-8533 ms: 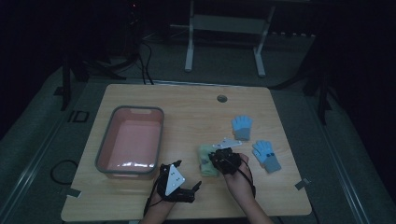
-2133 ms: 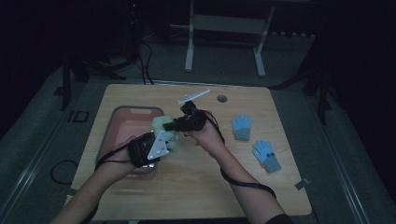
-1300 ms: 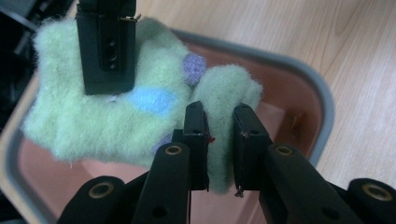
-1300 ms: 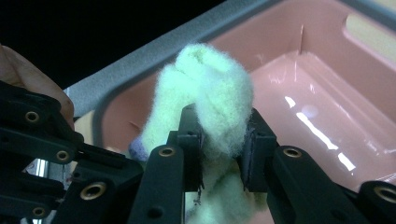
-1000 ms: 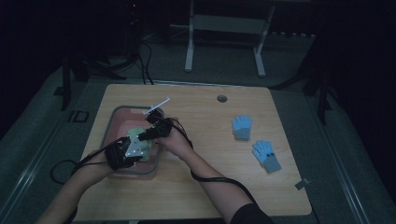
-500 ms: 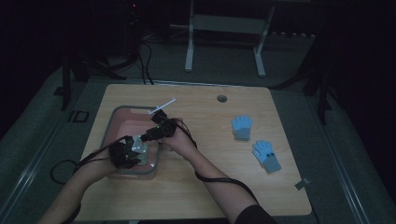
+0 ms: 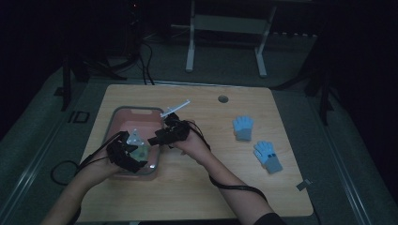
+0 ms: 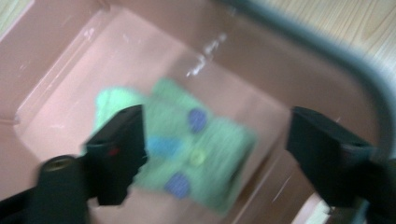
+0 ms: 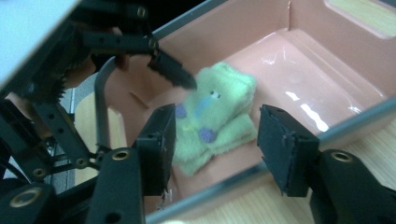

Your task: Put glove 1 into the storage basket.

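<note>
Dim room, wooden table point(image 7: 197, 187) lit from above, dark floor and a metal stand behind it. Pink bin point(image 7: 123, 116) sits on the table's left half. Green gloves point(image 9: 215, 114) lie folded on the bin floor, near the person's end; coloured dots and a blue patch show on the top one point(image 8: 187, 154).

Left gripper point(image 7: 136, 151) hangs over the bin's near end, jaws standing wide apart, just opened. Gloves lie below and between the jaws in the left gripper view, free of both pads. View is blurred.

Right gripper point(image 7: 157, 139) is at the bin's right rim, pointing into the bin. Its jaws have also been opening and hold nothing; gloves lie beyond the gap, rim crossing in front.

Two blue gloves point(image 7: 243, 127) point(image 7: 267, 156) lie apart on the table's right half, well away from both hands.
</note>
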Motion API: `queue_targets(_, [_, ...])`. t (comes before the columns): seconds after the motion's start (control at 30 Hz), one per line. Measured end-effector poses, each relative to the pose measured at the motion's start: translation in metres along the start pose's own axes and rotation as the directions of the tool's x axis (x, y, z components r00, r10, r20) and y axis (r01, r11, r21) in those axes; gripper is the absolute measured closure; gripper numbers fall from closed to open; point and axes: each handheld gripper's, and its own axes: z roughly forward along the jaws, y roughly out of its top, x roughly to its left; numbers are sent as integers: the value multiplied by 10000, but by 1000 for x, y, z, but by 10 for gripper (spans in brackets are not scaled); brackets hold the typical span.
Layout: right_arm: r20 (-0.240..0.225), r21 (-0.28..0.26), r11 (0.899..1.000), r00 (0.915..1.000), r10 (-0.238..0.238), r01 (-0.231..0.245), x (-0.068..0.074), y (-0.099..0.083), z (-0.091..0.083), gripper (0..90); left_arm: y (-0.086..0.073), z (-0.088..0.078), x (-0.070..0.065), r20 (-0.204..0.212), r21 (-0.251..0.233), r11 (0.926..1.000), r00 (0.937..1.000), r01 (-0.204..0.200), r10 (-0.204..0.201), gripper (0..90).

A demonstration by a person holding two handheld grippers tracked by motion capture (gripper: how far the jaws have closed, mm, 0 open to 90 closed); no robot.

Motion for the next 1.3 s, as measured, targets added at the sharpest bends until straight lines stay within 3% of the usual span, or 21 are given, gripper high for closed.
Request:
queue_targets(0.13, [-24,-68,10000,10000,-53,53,0,-3,-7,463,4,-1,-3,118,-140,9999,9999,89,-87,142])
queue_targets(0.17, [24,-74,9999,10000,-81,81,0,-5,-10,458,9,-2,-10,491,-372,9993,9988,97,-79,142])
queue_targets(0.2, [93,-78,9998,9998,-168,169,-1,-11,-18,450,12,-3,-13,574,-470,9989,9983,-24,51,92])
queue_targets(0.33, [185,-165,9998,9998,-98,101,-4,-21,-33,443,23,-3,-29,667,-1009,9939,9964,-452,521,90])
queue_targets(0.4, [250,-169,9998,9996,-129,133,-5,-25,-41,441,28,-3,-36,771,-1395,9881,9941,-650,763,90])
queue_targets(0.6, [494,-268,9995,9987,-155,169,-9,-42,-64,433,41,0,-60,1063,-1897,9732,9827,-1299,1519,90])
queue_targets(0.7, [694,-279,9996,9975,-88,107,-14,-52,-74,427,46,2,-72,758,-2002,9637,9779,-1766,1950,90])
queue_targets(0.77, [749,-337,9994,9972,64,-38,-18,-58,-81,413,50,4,-78,781,-1949,9645,9774,-1781,1962,90])
queue_targets(0.93, [974,-364,9992,9951,195,-160,-29,-75,-94,399,55,14,-90,1330,-2017,9630,9691,-1786,2076,90])
queue_targets(1.03, [1073,-447,9983,9934,408,-361,-36,-86,-102,378,57,23,-98,1416,-1847,9667,9685,-1774,2048,82])
queue_targets(1.13, [1156,-616,9968,9916,575,-506,-42,-95,-111,305,60,34,-105,1947,-1408,9764,9624,-1639,1896,18])
queue_targets(1.23, [1145,-760,9948,9905,763,-678,-47,-106,-118,266,60,44,-111,2208,-1290,9769,9555,-1703,1958,18])
queue_targets(1.3, [1101,-778,9945,9908,787,-704,-50,-113,-123,220,59,50,-114,2185,-1404,9750,9551,-1724,2003,18])
